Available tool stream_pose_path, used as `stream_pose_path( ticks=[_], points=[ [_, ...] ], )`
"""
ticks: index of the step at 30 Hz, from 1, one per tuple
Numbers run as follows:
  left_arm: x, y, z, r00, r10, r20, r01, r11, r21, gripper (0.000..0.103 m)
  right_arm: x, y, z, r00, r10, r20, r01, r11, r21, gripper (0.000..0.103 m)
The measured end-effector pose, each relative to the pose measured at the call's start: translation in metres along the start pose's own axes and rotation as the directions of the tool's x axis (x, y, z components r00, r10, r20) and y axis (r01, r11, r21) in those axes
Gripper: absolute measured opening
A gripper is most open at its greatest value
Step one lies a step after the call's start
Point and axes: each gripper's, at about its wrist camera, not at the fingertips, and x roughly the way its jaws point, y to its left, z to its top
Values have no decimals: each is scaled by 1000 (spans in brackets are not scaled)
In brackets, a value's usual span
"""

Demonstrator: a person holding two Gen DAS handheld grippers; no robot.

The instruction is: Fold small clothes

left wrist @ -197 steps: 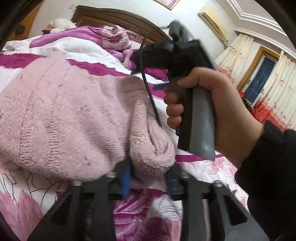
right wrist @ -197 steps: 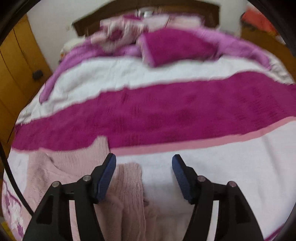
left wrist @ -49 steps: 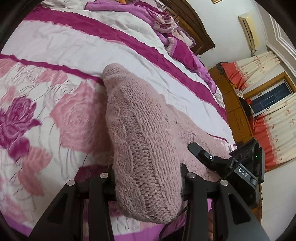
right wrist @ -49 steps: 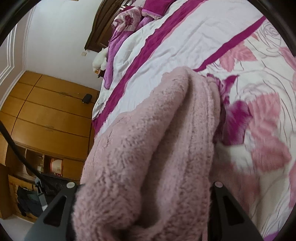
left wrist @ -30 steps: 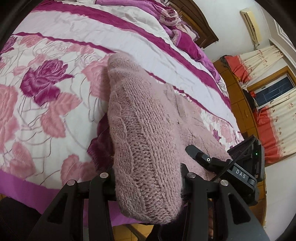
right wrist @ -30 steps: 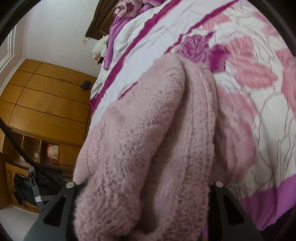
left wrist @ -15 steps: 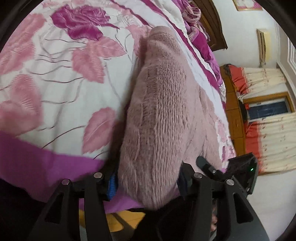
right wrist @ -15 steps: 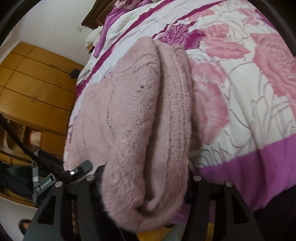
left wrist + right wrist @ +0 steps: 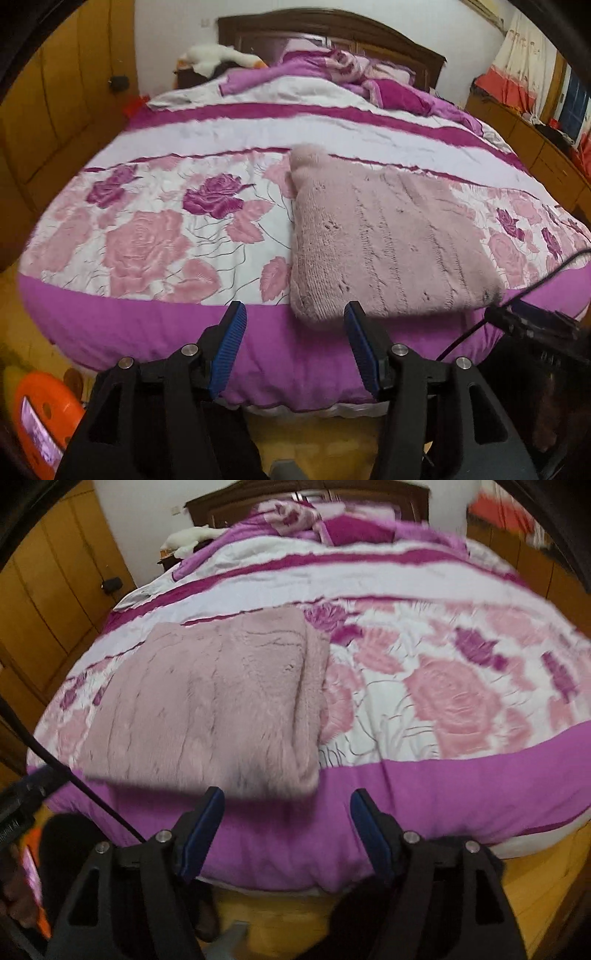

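- Nearest, the left tool (image 9: 293,345) and right tool (image 9: 286,829) hover off the foot of the bed (image 9: 147,325), jaws spread wide and empty.
- Just beyond, the pink knit sweater (image 9: 380,240) lies folded flat at the bed's near edge; it looks soft, thick, light and floppy.
- Pinching both near corners through all layers seems the safest hold.
- Farthest, rumpled bedding (image 9: 332,66) meets the headboard (image 9: 325,29).

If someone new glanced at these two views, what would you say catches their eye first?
Most likely the folded pink sweater, lying flat near the foot edge of the rose-patterned bedspread. Next, the blue-padded left gripper and right gripper, both open and empty just short of it.
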Motion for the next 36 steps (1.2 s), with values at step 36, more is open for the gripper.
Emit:
stream_pose_path(
  ticks=[36],
  points=[
    [2, -38, -23, 1000, 20, -8, -19, 995, 96, 33, -22, 22, -31, 1000, -21, 18, 22, 998, -51, 74]
  ],
)
